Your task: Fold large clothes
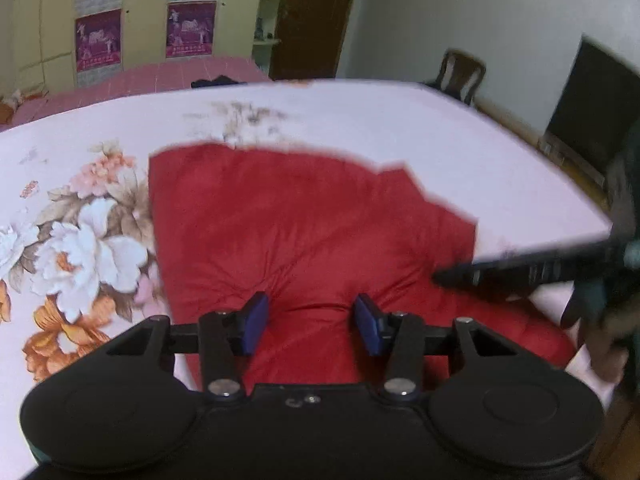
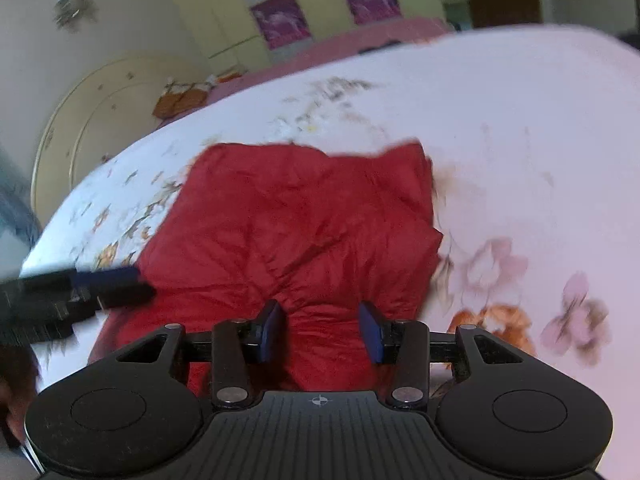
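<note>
A red garment [image 1: 304, 224] lies spread on a pale floral bedsheet [image 1: 80, 200]; it also shows in the right wrist view [image 2: 304, 216]. My left gripper [image 1: 312, 320] is partly open, its blue pads either side of a bunched fold at the garment's near edge. My right gripper [image 2: 322, 330] stands the same way over another bunched fold of the near edge. Whether either grips the cloth cannot be told. The right gripper shows as a black bar at the right of the left view [image 1: 520, 272]. The left gripper shows at the left of the right view [image 2: 80, 288].
The floral bedsheet [image 2: 520, 120] covers a large bed. A pink bed [image 1: 160, 76], yellow wardrobes [image 1: 144, 20] with purple posters and a brown door [image 1: 316, 16] stand behind. A wooden chair [image 1: 460, 72] and a dark screen [image 1: 588, 108] are at the right.
</note>
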A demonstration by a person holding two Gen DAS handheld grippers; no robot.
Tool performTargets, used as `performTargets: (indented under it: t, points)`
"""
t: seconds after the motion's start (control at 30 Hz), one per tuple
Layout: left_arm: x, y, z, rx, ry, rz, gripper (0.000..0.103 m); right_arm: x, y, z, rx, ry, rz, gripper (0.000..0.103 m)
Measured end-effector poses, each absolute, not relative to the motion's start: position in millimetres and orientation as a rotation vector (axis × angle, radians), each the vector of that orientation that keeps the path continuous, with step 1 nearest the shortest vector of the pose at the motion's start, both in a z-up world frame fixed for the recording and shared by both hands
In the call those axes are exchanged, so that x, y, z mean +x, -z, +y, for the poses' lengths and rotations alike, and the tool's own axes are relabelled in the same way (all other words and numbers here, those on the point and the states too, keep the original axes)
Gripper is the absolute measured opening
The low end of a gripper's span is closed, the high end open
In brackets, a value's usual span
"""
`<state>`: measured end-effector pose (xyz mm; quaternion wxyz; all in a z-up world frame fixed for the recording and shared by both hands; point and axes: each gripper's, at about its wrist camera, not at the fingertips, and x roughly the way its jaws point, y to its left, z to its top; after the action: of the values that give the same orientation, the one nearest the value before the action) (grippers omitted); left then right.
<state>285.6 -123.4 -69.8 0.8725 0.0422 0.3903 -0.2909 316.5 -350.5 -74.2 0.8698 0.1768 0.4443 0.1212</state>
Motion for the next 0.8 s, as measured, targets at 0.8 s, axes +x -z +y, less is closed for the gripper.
performTargets:
  t: [0.8]
  points:
    - [198.4, 72.8, -109.2, 0.106, 0.591, 0.833, 0.046, 225.9, 72.5, -321.0, 0.187, -0.439, 0.932, 0.021]
